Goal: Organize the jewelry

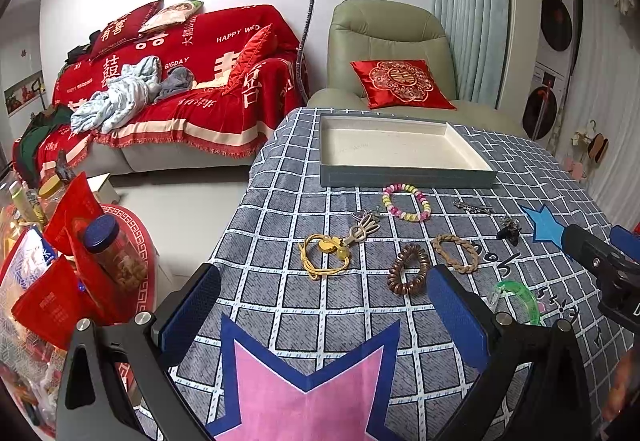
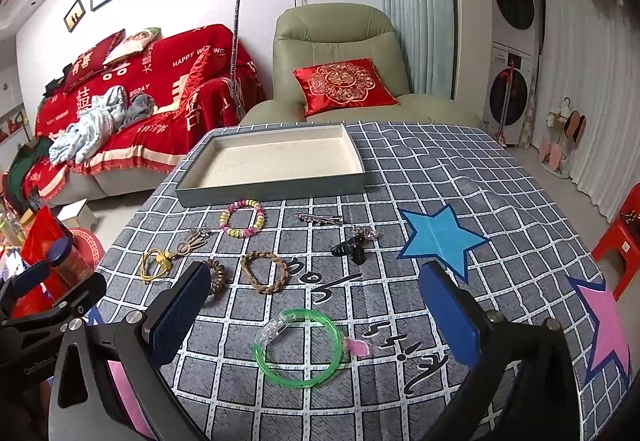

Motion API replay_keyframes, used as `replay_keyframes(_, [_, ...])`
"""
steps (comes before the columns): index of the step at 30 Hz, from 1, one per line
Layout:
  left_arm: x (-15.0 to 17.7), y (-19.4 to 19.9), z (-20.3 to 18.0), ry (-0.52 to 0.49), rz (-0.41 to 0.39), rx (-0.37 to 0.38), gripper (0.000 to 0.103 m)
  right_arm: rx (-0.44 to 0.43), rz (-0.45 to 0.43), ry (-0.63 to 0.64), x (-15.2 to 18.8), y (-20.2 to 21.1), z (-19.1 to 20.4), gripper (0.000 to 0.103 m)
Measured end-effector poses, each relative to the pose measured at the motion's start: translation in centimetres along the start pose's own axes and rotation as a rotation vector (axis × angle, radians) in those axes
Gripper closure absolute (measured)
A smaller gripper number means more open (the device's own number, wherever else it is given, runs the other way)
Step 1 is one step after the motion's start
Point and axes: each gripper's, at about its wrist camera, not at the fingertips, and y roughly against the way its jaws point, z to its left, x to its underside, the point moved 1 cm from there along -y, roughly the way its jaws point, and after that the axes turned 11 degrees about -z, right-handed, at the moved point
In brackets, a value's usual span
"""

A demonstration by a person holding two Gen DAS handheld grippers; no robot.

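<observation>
Checked grey cloth covers the table [image 2: 460,177], with a red-draped sofa [image 1: 192,81] and a green armchair [image 2: 336,41] behind it. Both tools hang just above the cloth with fingers spread wide, grasping nothing. Between the fingers of the right tool [image 2: 316,321] lies a green bangle [image 2: 300,351]; just ahead of it is a braided band [image 2: 266,272], and a coil tie [image 2: 216,275] sits by its left finger. Ahead of the left tool [image 1: 324,317] the same coil tie [image 1: 409,268] and braided band [image 1: 456,253] lie near its right finger, with a yellow cord charm [image 1: 328,253] further ahead to the left. Beyond these are a bead bracelet [image 2: 243,219], a metal clip [image 2: 320,219] and a black claw clip [image 2: 350,249]. Farthest off, the empty tray [image 2: 272,191] sits at the table's far side, apart from all the pieces.
</observation>
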Motion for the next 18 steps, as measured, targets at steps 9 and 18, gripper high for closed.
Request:
replay_keyframes(9, [0.26,0.1,0.19,0.001,0.002,0.0,0.0,-0.003,0.002,-0.002,0.38,0.13,0.49,0.0])
replay_keyframes(18, [0.16,0.05,0.15,0.001,0.002,0.0,0.0,-0.005,0.005,-0.002,0.37,-0.09,0.37,0.0])
